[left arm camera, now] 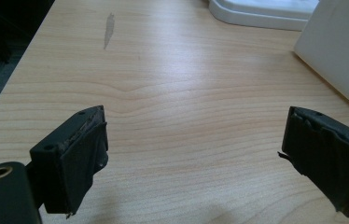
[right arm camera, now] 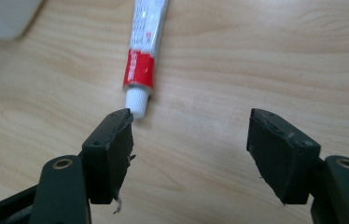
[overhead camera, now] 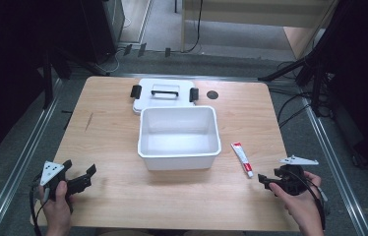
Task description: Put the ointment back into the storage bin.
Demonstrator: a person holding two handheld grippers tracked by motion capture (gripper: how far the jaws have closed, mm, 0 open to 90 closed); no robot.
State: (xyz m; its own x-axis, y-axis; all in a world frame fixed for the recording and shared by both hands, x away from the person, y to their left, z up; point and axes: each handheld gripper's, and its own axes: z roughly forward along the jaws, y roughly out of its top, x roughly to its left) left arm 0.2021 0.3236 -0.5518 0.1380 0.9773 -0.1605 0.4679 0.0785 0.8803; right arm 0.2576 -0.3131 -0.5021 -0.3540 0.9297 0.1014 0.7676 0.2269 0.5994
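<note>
An empty white bin (overhead camera: 179,147) stands at the middle of the wooden table, and its wall (left arm camera: 336,51) rises at the right of the left gripper view. The bin's white lid (overhead camera: 165,93), with a black handle and latches, lies flat just behind it. A white and red tube (overhead camera: 241,158) lies to the right of the bin. My left gripper (overhead camera: 79,168) (left arm camera: 196,135) is open over bare wood near the front left corner, holding nothing. My right gripper (overhead camera: 266,178) (right arm camera: 191,135) is open just short of the tube (right arm camera: 144,42), whose white cap almost touches the left jaw's tip.
A dark round spot (overhead camera: 213,95) marks the table beside the lid. A thin grey scuff (overhead camera: 89,121) (left arm camera: 108,30) shows on the left part of the wood. Metal rails run along both table sides, and black stand legs (overhead camera: 300,66) stand beyond the right rear corner.
</note>
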